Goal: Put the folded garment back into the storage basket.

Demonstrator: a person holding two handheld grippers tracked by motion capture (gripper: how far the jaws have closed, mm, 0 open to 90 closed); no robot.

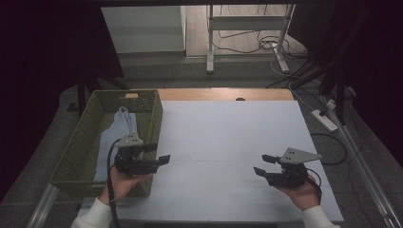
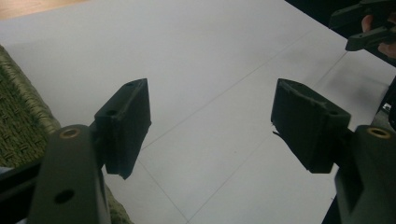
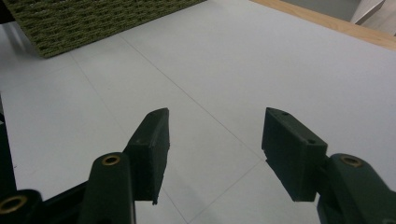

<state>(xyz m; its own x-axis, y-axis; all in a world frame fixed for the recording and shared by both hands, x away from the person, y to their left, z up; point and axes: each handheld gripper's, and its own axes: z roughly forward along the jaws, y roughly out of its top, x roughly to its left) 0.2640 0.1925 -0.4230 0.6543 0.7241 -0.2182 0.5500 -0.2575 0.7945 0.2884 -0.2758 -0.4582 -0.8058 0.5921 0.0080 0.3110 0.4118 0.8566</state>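
Both hands low at table's near edge, left gripper (image 1: 159, 154) and right gripper (image 1: 263, 165) released (nothing between), basket (image 1: 81, 142) beside left

The table (image 1: 228, 142) carries a pale grey-white sheet marked with thin straight seam lines, and a strip of bare wood (image 1: 223, 94) shows along its far edge. 1 green woven basket (image 1: 81, 142) stands on the table's left side, its right wall at the sheet's left edge, with a light blue cloth (image 1: 114, 137) lying inside.

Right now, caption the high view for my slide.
Two open grippers, left and right, over a white table beside a green basket holding pale cloth.
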